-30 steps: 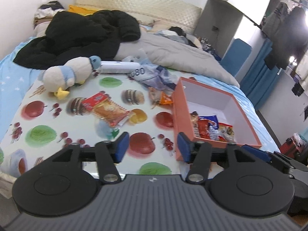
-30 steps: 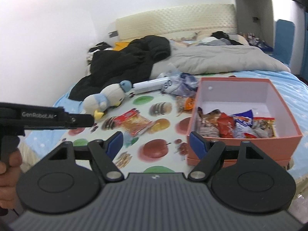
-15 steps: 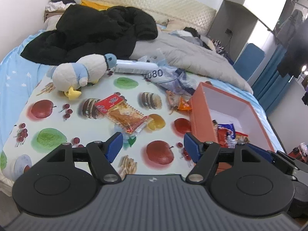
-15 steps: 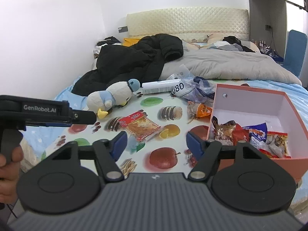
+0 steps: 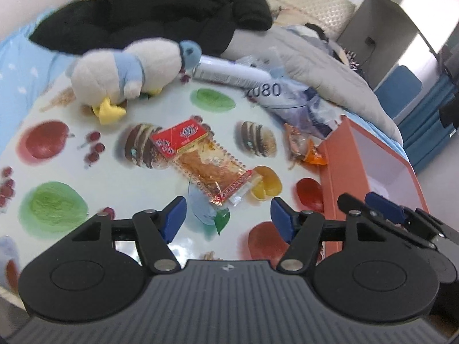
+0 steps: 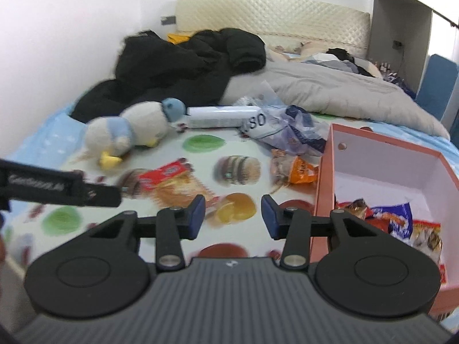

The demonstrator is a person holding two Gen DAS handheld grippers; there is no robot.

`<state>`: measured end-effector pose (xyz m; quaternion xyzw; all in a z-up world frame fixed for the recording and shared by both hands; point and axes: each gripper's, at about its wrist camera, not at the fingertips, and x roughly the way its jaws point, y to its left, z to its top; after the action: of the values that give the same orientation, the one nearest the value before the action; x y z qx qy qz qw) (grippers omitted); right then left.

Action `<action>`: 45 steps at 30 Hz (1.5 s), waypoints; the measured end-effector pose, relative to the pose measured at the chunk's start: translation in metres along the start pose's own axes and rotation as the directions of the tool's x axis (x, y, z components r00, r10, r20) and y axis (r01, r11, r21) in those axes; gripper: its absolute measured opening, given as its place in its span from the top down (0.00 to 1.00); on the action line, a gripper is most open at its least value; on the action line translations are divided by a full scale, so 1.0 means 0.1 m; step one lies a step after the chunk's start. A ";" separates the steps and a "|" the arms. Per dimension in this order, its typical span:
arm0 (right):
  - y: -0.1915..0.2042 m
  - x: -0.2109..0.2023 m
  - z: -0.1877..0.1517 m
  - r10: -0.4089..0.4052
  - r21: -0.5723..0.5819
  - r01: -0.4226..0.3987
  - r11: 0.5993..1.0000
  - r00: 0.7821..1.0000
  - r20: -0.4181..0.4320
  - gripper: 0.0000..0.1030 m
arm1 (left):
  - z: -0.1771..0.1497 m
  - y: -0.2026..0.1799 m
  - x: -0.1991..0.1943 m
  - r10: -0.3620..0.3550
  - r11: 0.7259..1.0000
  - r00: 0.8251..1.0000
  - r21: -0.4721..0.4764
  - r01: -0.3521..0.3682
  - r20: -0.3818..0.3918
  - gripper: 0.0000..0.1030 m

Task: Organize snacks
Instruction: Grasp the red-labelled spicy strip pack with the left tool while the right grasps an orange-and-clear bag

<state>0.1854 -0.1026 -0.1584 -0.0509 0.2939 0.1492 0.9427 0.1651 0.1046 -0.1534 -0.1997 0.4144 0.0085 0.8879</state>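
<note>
So your next snack, the red-and-clear packet (image 5: 200, 159), lies mid-frame on the fruit-print table (image 5: 54, 209), just beyond your left tool (image 5: 228, 215), whose jaws stand released and empty. Several wrappers (image 6: 396, 223) already sit in the orange box (image 6: 325, 172) at right; the orange packet (image 6: 298, 167) beside its wall also waits. Since a second ago both tools have closed in on the table, and your right tool (image 6: 233, 216) has just been narrowing, nothing between its jaws.

I see a bedroom: white wall (image 6: 71, 28), a quilted cream headboard (image 6: 272, 11), a bed (image 6: 43, 132) in pale blue sheets, a grey cabinet (image 6: 398, 25) and blue curtains (image 5: 424, 132) to the right.
</note>
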 end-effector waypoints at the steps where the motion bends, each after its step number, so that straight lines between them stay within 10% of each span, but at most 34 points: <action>1: 0.00 0.10 0.02 -0.013 -0.010 0.013 1.000 1.000 -0.005 0.55 | 0.03 0.05 0.11 -0.002 1.000 1.000 -0.017 0.002 -0.009 0.32; 11: -0.11 1.20 0.24 -0.066 -0.044 0.063 0.997 0.996 -0.059 0.54 | 0.21 0.21 1.08 -0.030 1.000 0.991 0.005 0.030 -0.130 0.32; 17: -0.21 1.79 0.32 -0.122 -0.037 0.119 0.992 0.988 -0.091 0.27 | 0.25 0.25 1.51 -0.010 1.000 0.986 -0.026 0.005 -0.166 0.30; 26: -0.38 2.46 0.46 -0.203 -0.042 0.199 0.979 0.969 -0.142 0.25 | 0.35 0.12 1.85 0.098 0.995 0.984 0.047 -0.092 -0.147 0.05; 45: -0.50 2.87 0.49 -0.290 -0.122 0.265 0.956 0.910 -0.297 0.34 | 0.32 -0.10 1.99 0.217 0.958 0.968 0.218 -0.186 -0.126 0.22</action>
<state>0.4522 -0.0686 -0.2808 -0.1523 0.4225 0.0151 0.8933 0.3210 0.0764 -0.2790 -0.0643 0.4963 0.0417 0.8648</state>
